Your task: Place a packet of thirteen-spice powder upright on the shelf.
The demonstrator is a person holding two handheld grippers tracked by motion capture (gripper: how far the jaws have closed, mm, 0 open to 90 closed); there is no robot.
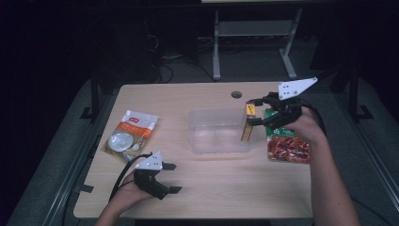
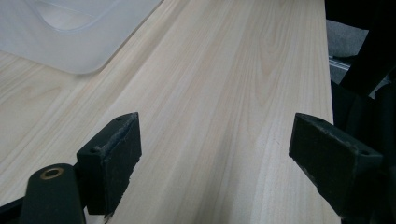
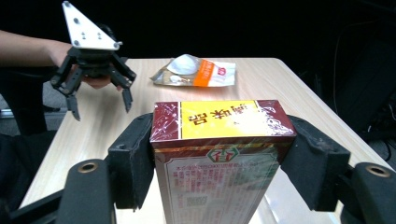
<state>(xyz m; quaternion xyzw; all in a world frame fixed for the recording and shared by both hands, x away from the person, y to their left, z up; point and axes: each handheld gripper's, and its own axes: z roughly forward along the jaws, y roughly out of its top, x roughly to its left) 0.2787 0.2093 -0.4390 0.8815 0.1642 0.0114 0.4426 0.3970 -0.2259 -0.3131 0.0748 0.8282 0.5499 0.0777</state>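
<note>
Dark room, light wood table (image 1: 211, 188), metal frame legs behind it.

High view: my right gripper (image 1: 251, 113) is at the right end of the clear plastic tub (image 1: 219, 129), clamped on a tall narrow box (image 1: 247, 123). The box stands upright, its lower end at the tub's right rim; can't tell whether it's inside or just over the edge. My left gripper (image 1: 173, 178) sits low at the near left, jaws wide, nothing between them, well apart from the box. White-and-orange packet (image 1: 129, 134) at the left, red snack packet (image 1: 288, 148) under my right wrist.

Left gripper view: bare wood between both pads, which stand far apart. One corner of the tub (image 2: 70, 28) up top left. No box here.

Right gripper view: the detail the high view lacks. The box (image 3: 219, 158) fills the gap, pads pressing both narrow sides near the top. Top face is yellow with dark red ends and printed characters, shiny wrap, front face pale with green fine print. Beyond it, my left gripper (image 3: 100, 105) hanging open and the white-and-orange packet (image 3: 196, 70) on the table.
</note>
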